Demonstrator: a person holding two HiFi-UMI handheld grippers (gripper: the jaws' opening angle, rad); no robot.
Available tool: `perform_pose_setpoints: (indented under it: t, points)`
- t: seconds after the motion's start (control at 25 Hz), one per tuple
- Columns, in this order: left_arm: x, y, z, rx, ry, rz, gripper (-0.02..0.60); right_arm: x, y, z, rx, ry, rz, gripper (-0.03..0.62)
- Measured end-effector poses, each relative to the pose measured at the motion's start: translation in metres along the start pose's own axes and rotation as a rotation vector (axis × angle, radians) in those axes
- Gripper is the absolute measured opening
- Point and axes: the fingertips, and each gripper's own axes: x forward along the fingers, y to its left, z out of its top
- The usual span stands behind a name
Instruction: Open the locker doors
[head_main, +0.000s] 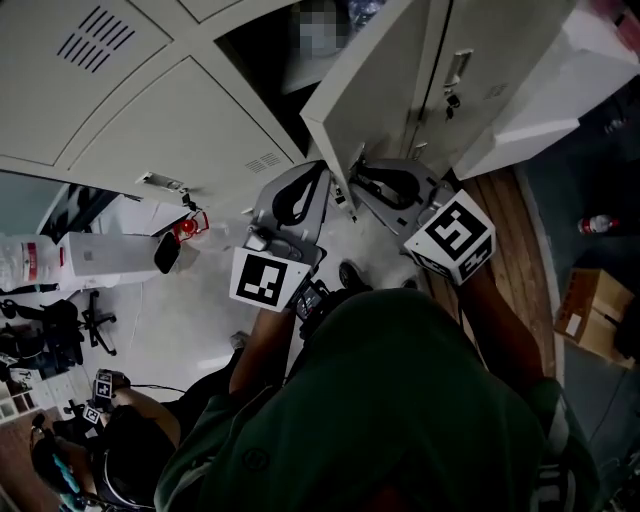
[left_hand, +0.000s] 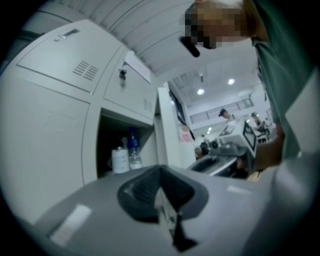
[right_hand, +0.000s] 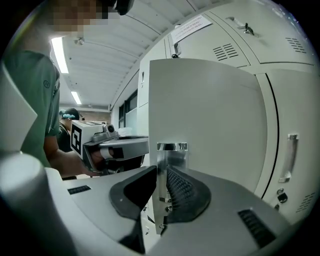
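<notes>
While left tool together — right tool clamped on door handle, bottles beyond.

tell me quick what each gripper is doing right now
left gripper: closed on the locker door edge
right gripper: closed on its metal handle

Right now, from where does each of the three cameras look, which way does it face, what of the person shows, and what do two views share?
Head view: on the person's head, facing steeply down at the open locker door; shows green shirt, left gripper, right gripper.
Left gripper view: on the left gripper, facing an open compartment with bottles; shirt at right.
Right gripper view: on the right gripper, facing the door panel it clamps; shirt at left.
Shared: each gripper view shows the other gripper.
</notes>
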Motion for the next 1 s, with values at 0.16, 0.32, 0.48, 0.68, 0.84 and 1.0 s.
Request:
perform_pose_setpoints:
  t: [0.16,0.32,0.48,0.68,0.84,1.0]
  points:
    - [0.005,-0.023,0.005,0.005,-0.001,0.008,-0.014,-0.024,0.0,-0.008,0.002,-0.002,0.019,0.04]
    - [0.013,-0.047,0.007,0.001,0.003,0.002,-0.014,-0.05,-0.003,-0.012,0.019,-0.021,0.021,0.04]
    - [0.025,-0.074,0.01,-0.001,0.007,-0.019,-0.014,-0.077,-0.01,-0.016,0.044,-0.041,0.003,0.04]
    - [0.045,-0.103,0.008,0.005,0.011,-0.043,-0.014,-0.109,-0.02,-0.024,0.057,-0.057,-0.021,0.027]
    - [0.062,-0.122,0.008,0.014,0.016,-0.062,-0.014,-0.13,-0.031,-0.028,0.059,-0.064,-0.045,0.027]
    - [0.078,-0.138,0.01,0.024,0.012,-0.085,-0.014,-0.149,-0.045,-0.031,0.064,-0.076,-0.078,0.028]
